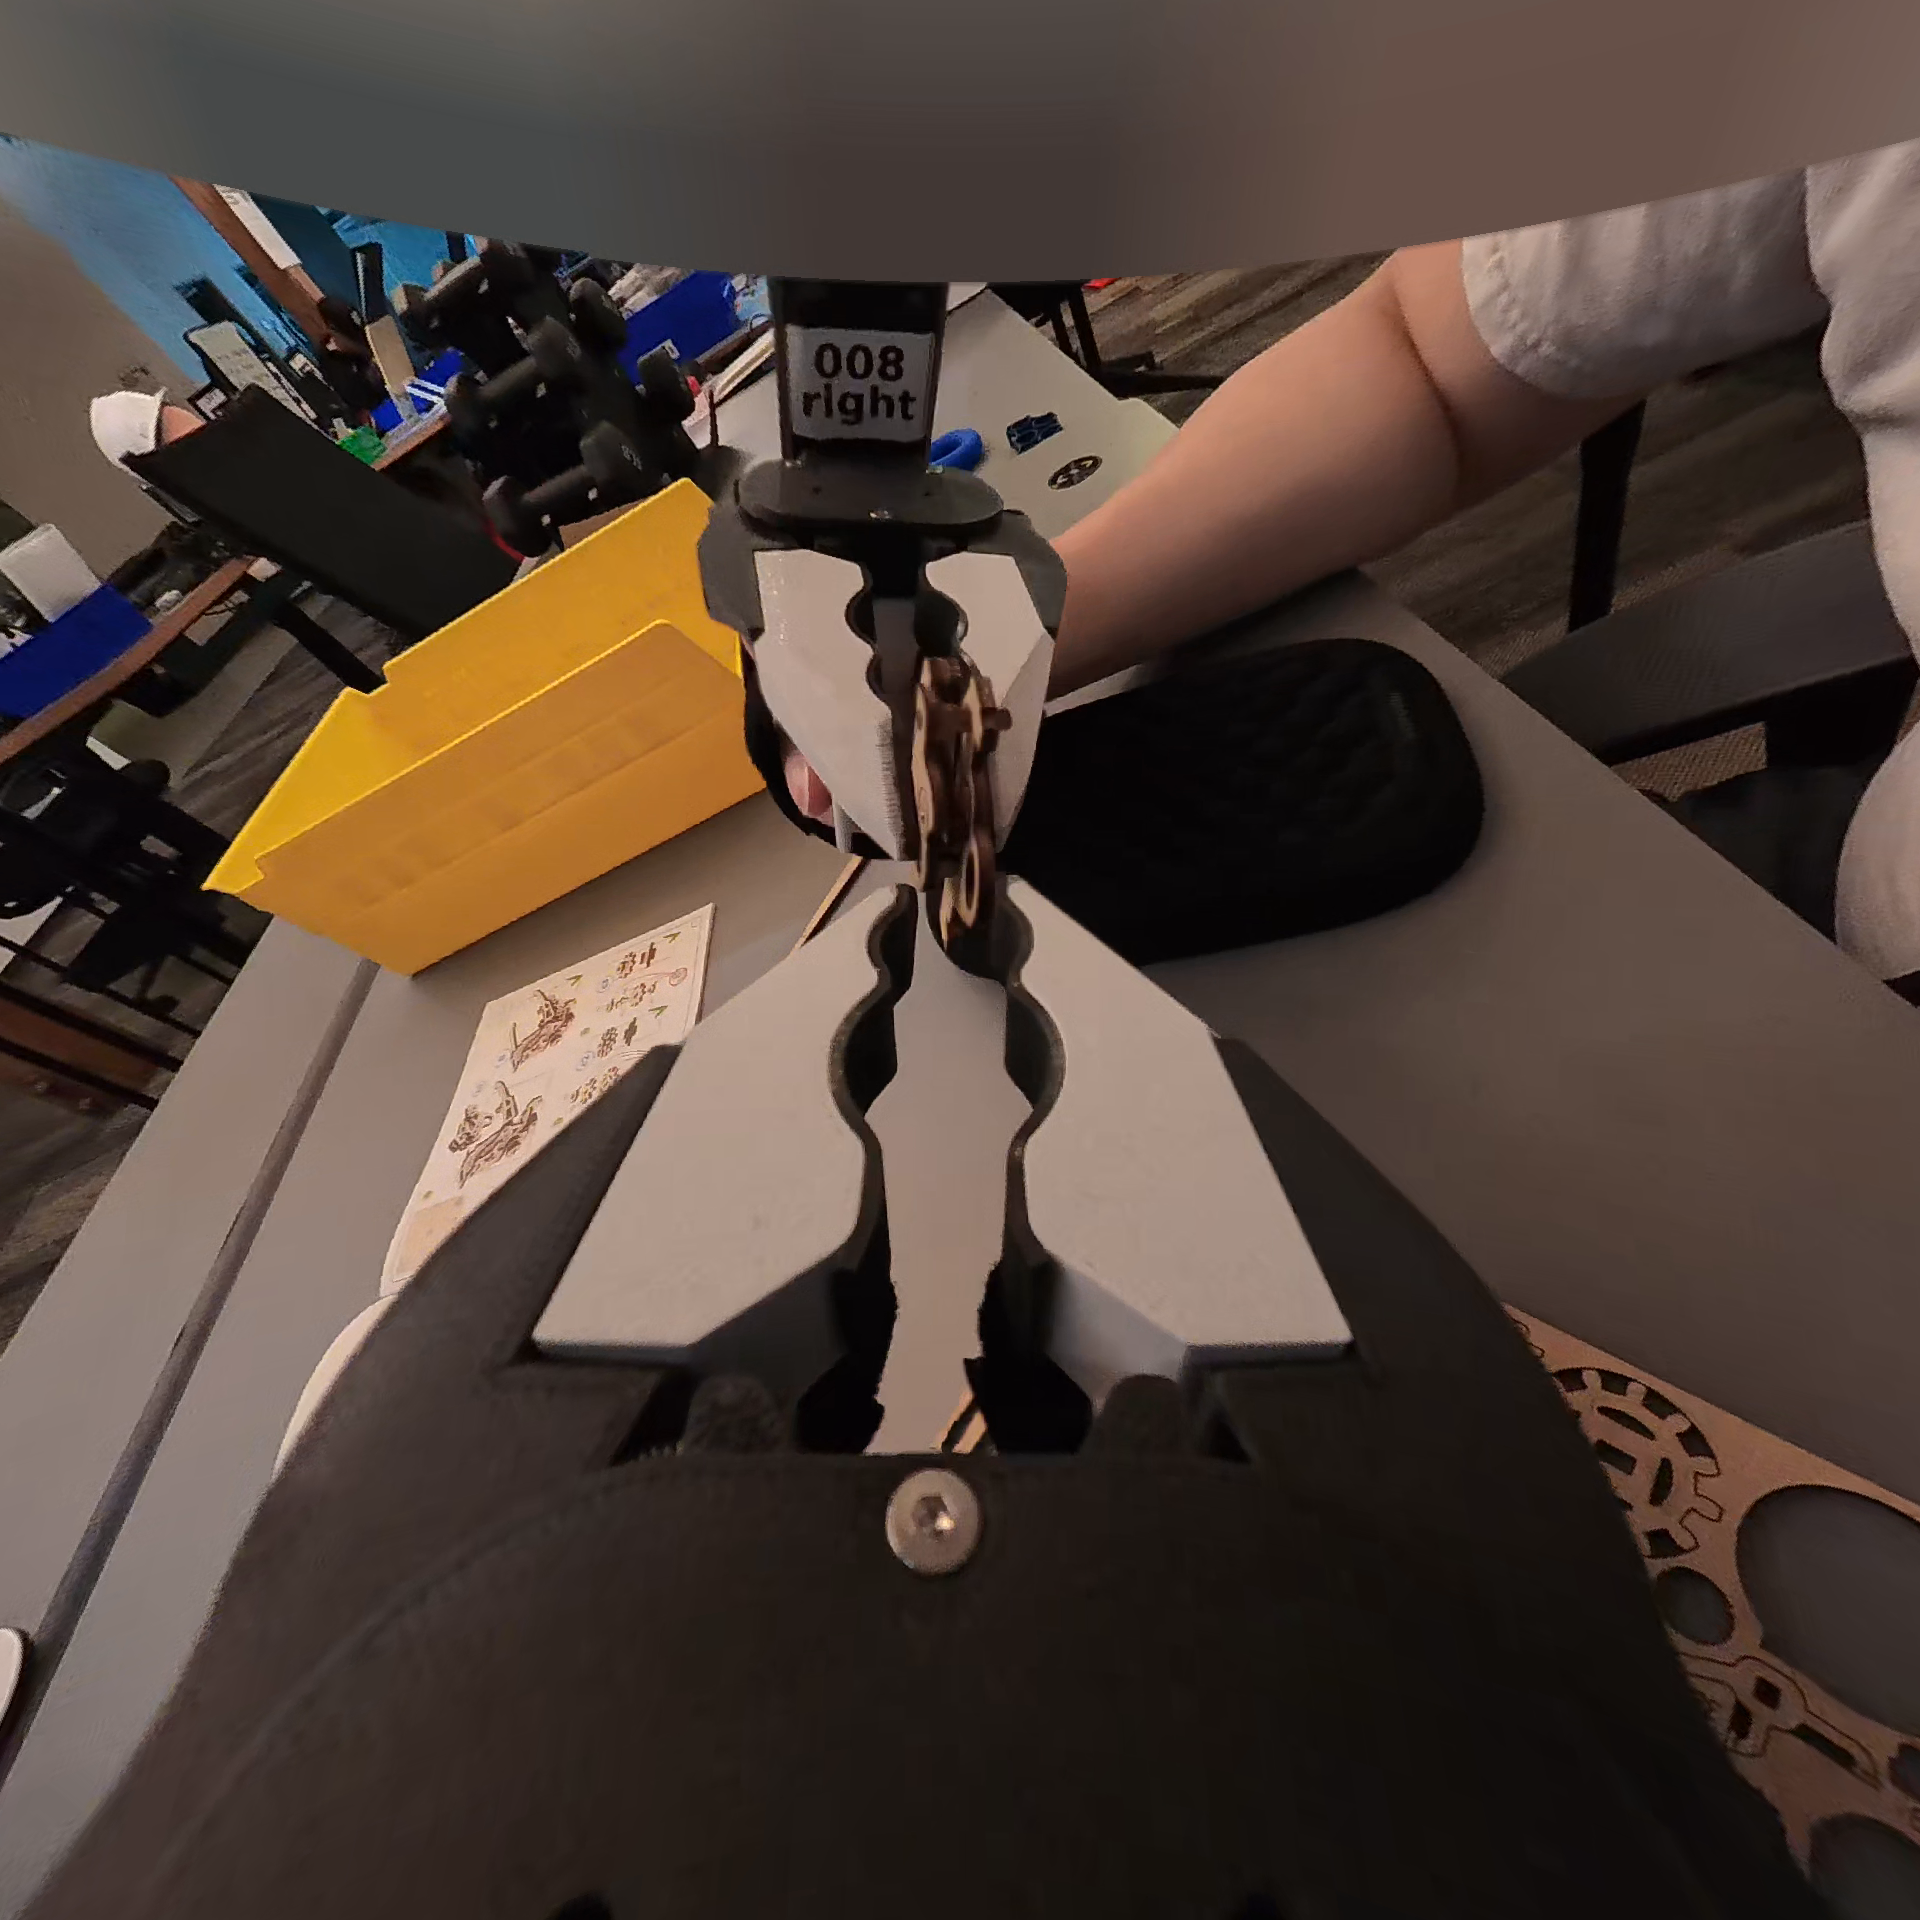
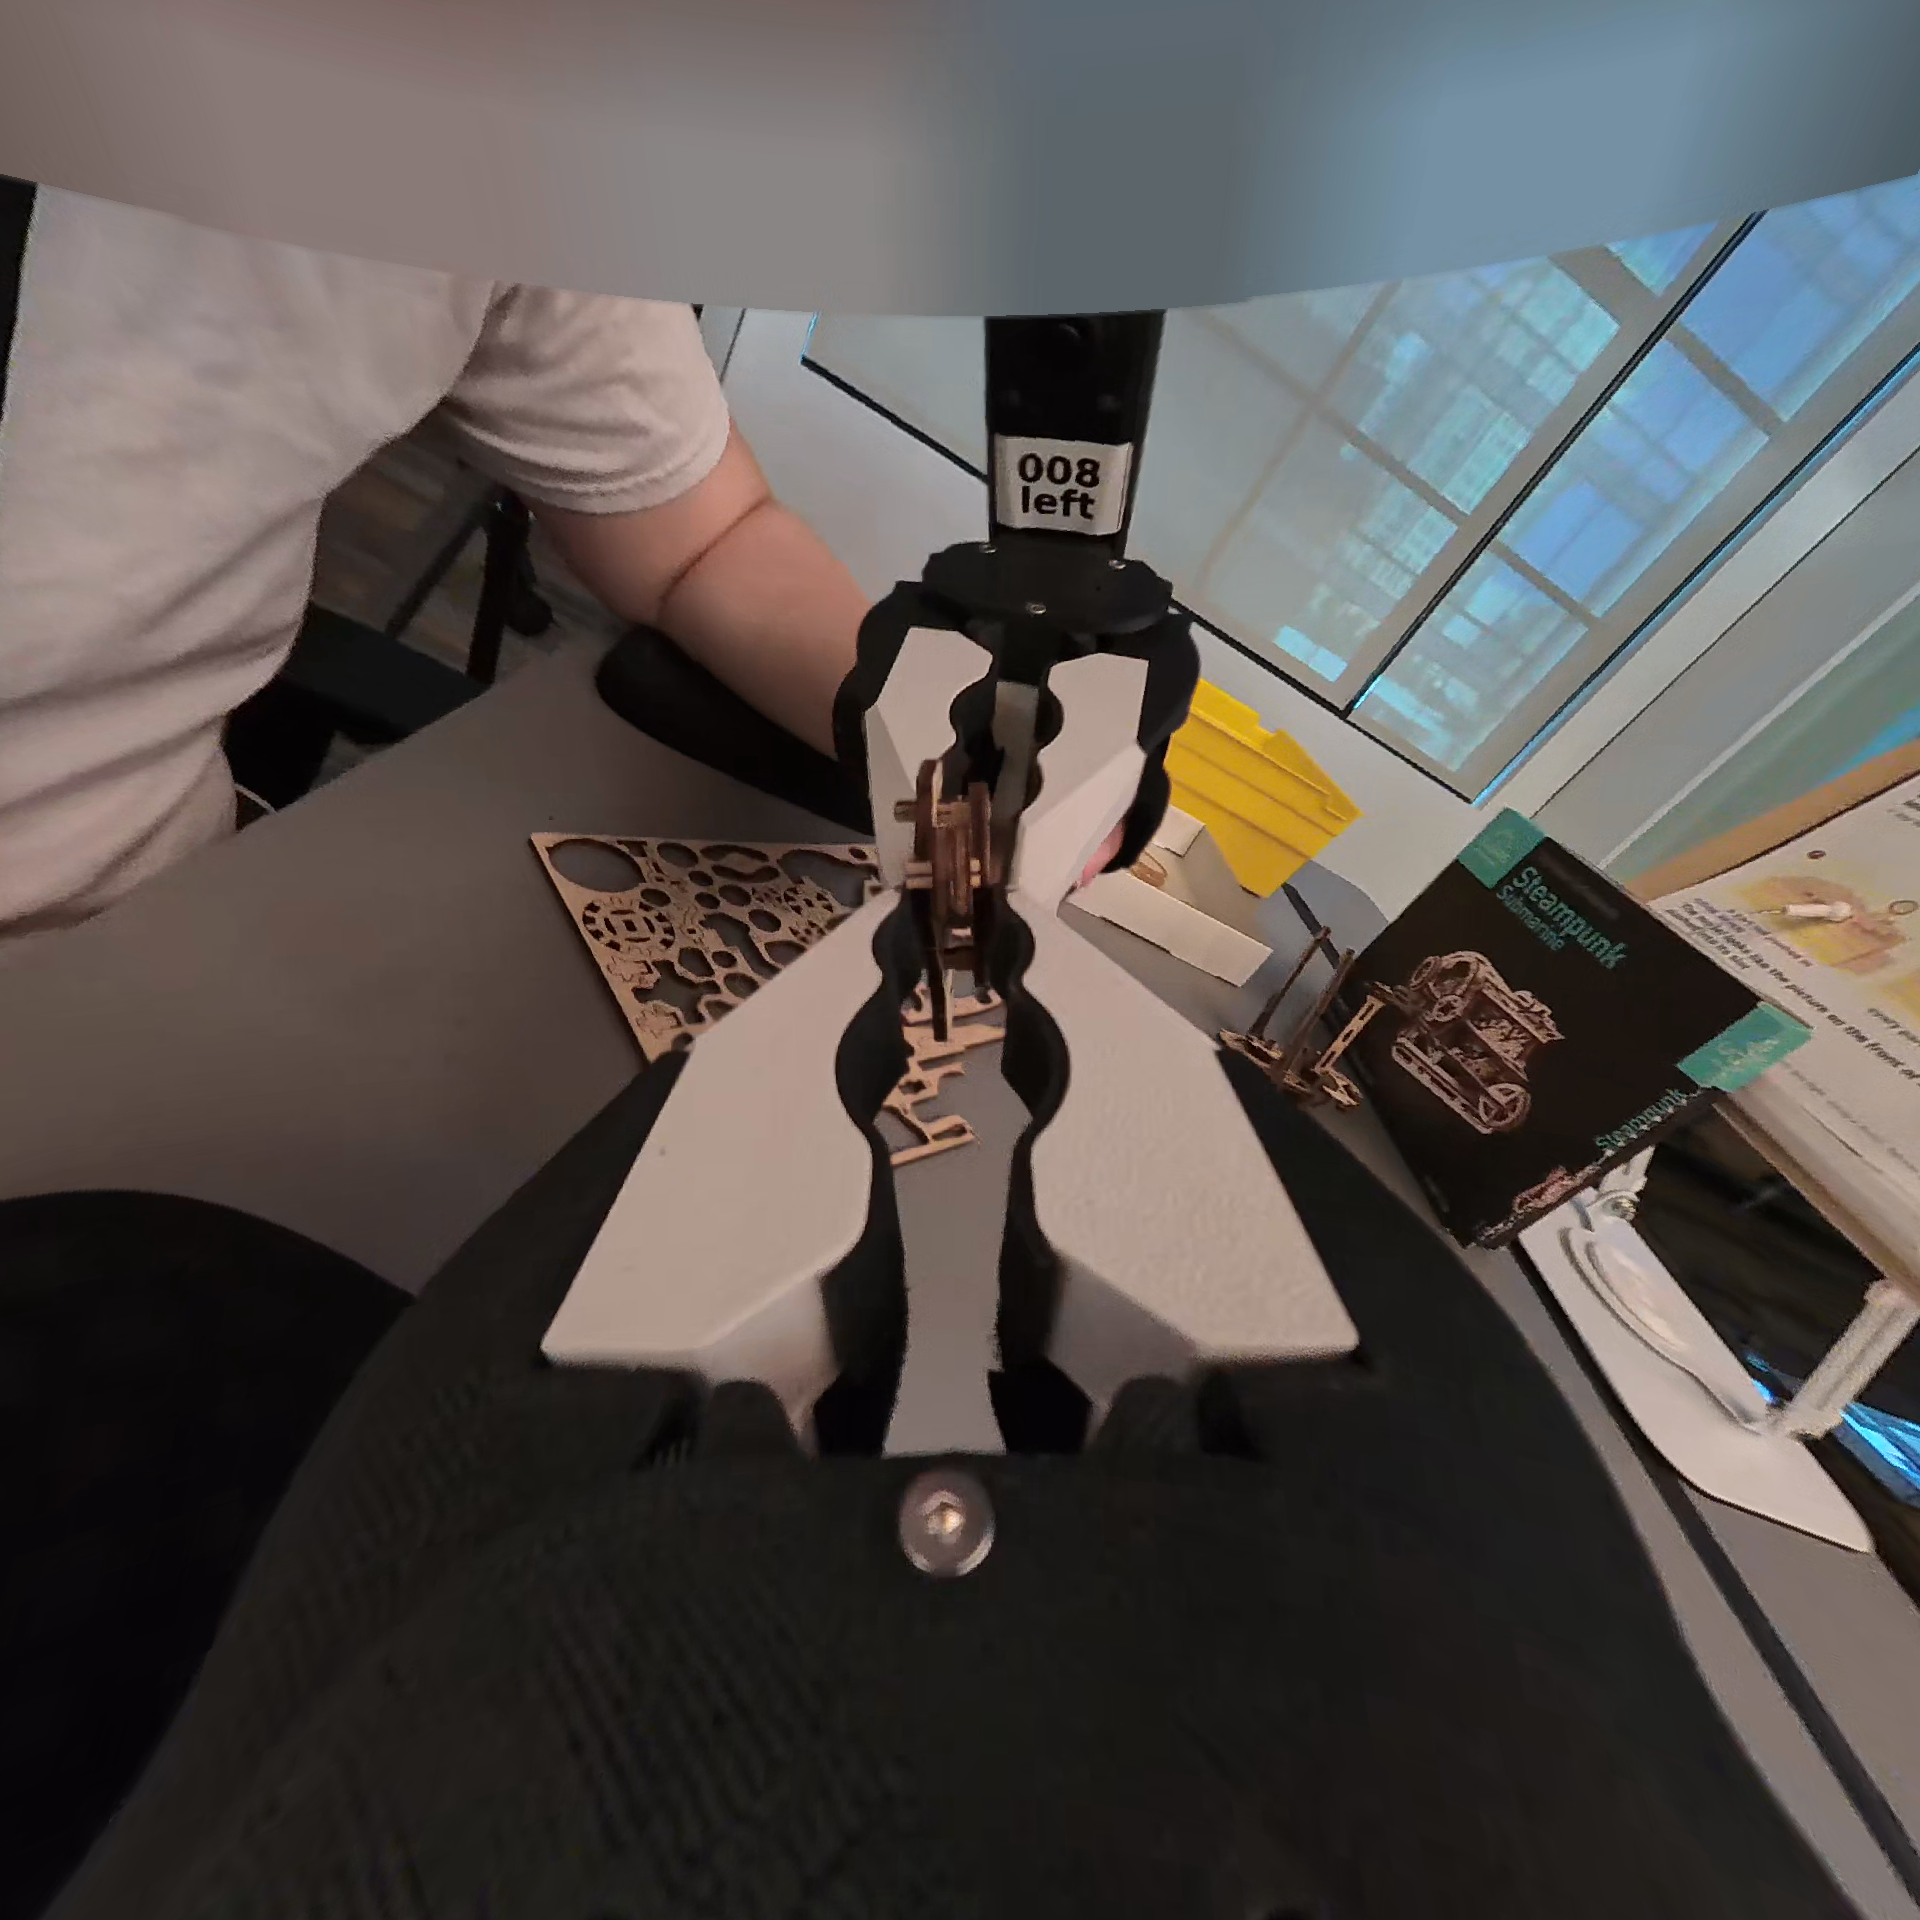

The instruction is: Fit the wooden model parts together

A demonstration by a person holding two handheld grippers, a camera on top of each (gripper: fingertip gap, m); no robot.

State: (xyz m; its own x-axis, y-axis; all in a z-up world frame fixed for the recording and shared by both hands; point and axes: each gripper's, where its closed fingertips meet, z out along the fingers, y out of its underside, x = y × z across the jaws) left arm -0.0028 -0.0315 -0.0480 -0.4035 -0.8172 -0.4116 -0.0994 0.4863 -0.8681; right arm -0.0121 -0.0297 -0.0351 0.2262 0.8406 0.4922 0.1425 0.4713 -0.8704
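- Between the two tongs, up above the surface (image 2: 312, 987), sits a small wooden model piece (image 2: 951, 862) made of thin flat parts stuck together.
- Both tongs meet nose to nose at this piece.
- The left tongs (image 1: 956, 914) are nearly closed, and their tips pinch one end of the piece.
- The right tongs (image 2: 951, 925) are nearly closed too, and they pinch the other end, with the piece (image 1: 951, 790) reaching up between their fingers.
- I think this is the pushing-together step: each side holds a part, and the parts look close to joined. How deep they sit in each other is too small to tell.
- The next move likely calls for a slow, straight push, with both tongs kept in line. A twist could snap the thin wood.
- Under the tongs lies a flat wooden sheet (image 2: 717, 914) with many holes where parts came out.
- A paper with drawings (image 1: 561, 1070) lies flat on the surface, and a yellow bin (image 1: 499, 769) stands past it.
- A dark box with a picture (image 2: 1558, 1029) stands off to one side, near a small built wooden frame (image 2: 1299, 1029).
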